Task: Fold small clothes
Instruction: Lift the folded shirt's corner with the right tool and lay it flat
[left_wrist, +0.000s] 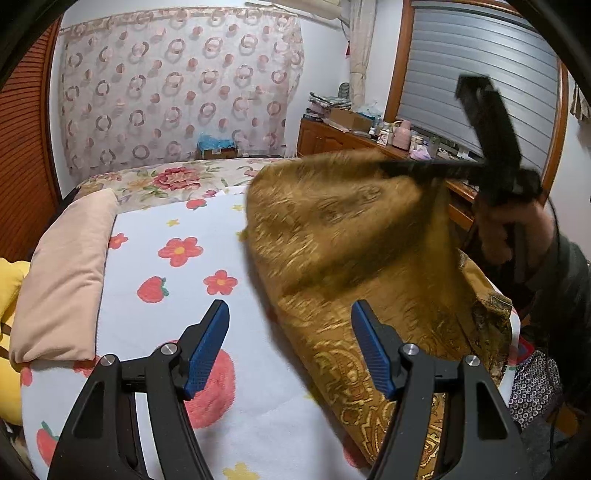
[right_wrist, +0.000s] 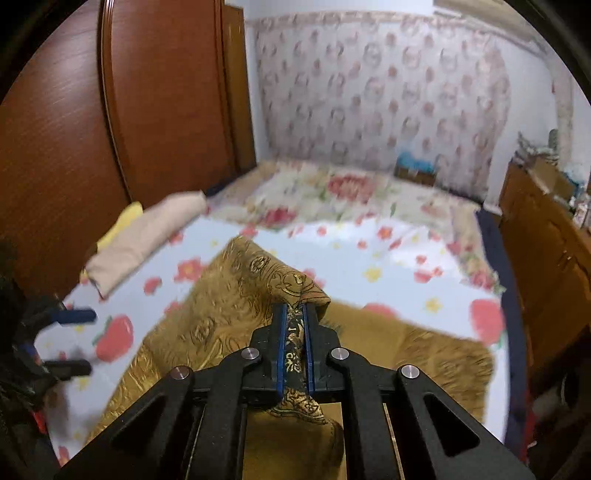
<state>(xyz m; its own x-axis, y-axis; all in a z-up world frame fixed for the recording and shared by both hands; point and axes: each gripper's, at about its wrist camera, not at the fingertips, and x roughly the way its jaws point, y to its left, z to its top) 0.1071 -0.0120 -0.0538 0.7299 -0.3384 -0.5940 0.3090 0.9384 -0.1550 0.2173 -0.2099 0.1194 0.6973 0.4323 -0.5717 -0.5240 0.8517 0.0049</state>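
On the strawberry-print bedspread (left_wrist: 192, 229), a pink pillow (left_wrist: 62, 280) sat at 9 o'clock while the right gripper (right_wrist: 295, 325) pinched the gold garment (left_wrist: 343, 236) and the left gripper (left_wrist: 290, 332) gaped empty.

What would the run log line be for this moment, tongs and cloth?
left tongs: open, empty, over bed sheet | right tongs: shut on gold patterned cloth, edge lifted | fold: not yet done

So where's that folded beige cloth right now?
The folded beige cloth lies along the bed's left edge in the left wrist view, on the flowered sheet, beside the yellow cushion, apart from the golden garment.
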